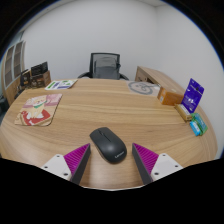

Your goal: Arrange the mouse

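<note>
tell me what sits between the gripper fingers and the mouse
Nothing: in the gripper view the mouse lies on bare wooden table, between the open gripper fingers, gaps either side.

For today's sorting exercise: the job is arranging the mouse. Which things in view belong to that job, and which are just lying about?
Part of the job:
- black mouse, on the table between the open fingers
- gripper

Just lying about:
- red patterned mat
- purple box
- office chair
- round wooden table
</note>
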Demonstrator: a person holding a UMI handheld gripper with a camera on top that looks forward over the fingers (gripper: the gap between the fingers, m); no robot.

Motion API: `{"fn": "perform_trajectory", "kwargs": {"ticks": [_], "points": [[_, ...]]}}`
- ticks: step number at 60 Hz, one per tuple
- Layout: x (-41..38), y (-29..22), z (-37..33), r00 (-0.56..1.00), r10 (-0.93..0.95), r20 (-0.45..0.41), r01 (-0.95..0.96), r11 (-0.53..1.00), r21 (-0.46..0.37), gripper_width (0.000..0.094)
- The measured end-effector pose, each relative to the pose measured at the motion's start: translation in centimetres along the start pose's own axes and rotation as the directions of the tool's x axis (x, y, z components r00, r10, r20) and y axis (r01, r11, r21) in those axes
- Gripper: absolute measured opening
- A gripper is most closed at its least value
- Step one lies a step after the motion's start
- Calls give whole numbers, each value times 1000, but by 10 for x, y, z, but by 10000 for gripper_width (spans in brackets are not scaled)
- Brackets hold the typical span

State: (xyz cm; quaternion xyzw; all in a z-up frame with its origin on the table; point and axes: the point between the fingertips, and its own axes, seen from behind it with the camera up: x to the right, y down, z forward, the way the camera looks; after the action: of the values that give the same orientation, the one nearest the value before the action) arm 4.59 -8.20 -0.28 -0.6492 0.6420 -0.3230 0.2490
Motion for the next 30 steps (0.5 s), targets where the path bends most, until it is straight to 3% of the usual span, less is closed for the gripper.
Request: {"fn": "perform_trajectory", "kwargs": {"ticks": [30], "points": [[10,-27,48,1000,-9,8,9,1000,2,867]]}}
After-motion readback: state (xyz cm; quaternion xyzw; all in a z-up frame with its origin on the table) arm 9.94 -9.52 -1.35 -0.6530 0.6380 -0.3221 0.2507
